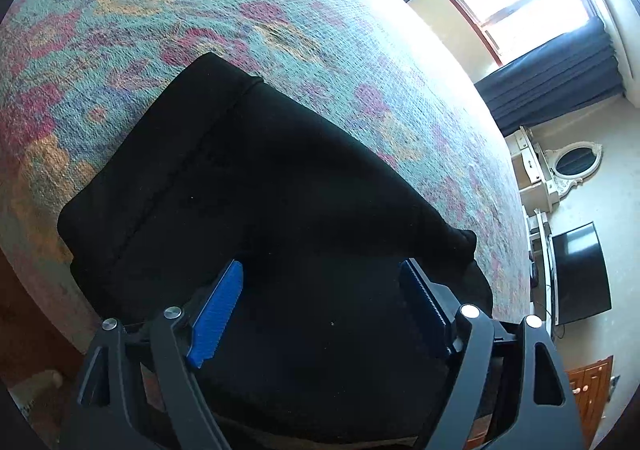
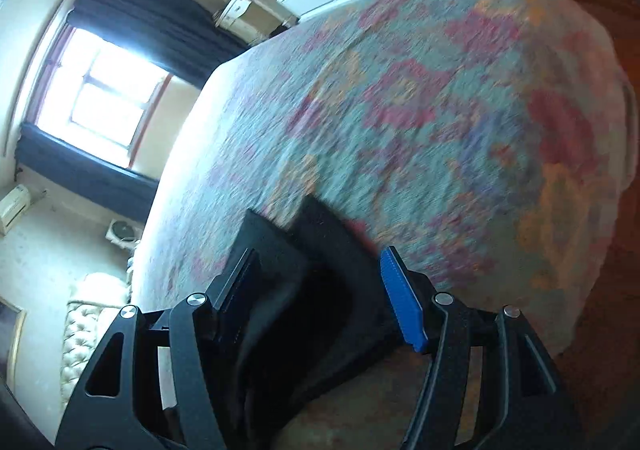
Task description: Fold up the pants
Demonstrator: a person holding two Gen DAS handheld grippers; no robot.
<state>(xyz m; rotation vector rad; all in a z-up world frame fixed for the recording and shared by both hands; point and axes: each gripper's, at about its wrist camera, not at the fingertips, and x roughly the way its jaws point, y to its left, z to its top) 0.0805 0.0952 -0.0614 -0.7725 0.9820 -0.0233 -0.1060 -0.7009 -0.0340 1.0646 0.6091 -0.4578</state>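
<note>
Your black pants (image 1: 248, 186) lie folded into a soft, matte, blocky bundle with a stitched seam, near the bed's edge on a nubby woven bedspread (image 1: 200, 10) patterned in teal, pink and orange. Your left gripper (image 1: 320, 278) hangs above them, ribbed blue pads spread apart. Your right gripper (image 2: 318, 266) is likewise spread, dark cloth between its fingers. Window (image 2: 100, 90), navy curtains (image 1: 560, 78) and a television (image 1: 580, 270) ring the room.

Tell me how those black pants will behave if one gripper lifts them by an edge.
The black pants lie in soft folds on the rug, so they would probably droop and unfold rather than stay flat. Pushed, the cloth would likely bunch on the textured pile instead of sliding.
</note>
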